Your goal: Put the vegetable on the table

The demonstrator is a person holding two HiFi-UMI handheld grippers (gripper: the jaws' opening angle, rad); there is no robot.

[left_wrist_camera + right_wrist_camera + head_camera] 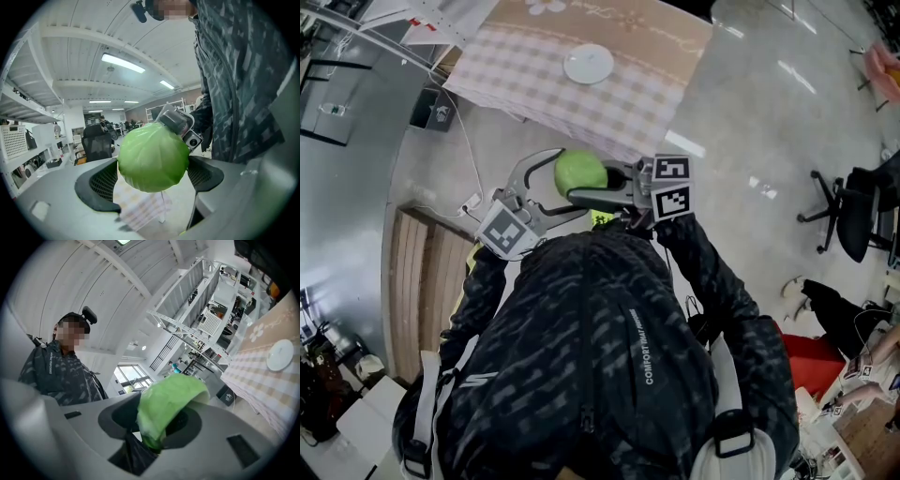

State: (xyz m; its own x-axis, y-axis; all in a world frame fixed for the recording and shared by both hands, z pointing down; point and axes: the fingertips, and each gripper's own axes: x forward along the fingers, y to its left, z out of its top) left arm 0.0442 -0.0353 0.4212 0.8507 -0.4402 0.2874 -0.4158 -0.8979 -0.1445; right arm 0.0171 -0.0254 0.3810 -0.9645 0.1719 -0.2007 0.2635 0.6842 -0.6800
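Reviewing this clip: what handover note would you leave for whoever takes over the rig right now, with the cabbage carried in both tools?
Tools: the left tool is shut on the cabbage, pads on both its sides. The right tool is shut on the same cabbage from the opposite side.
Things: the cabbage is held in the air in front of the person. The table with a checked cloth lies ahead, with a white plate on it.
Done: cabbage picked up.
Left: reach the table, set the cabbage down, open both tools.

Smooth glossy cabbage [152, 157]; matt tablecloth [525, 75]
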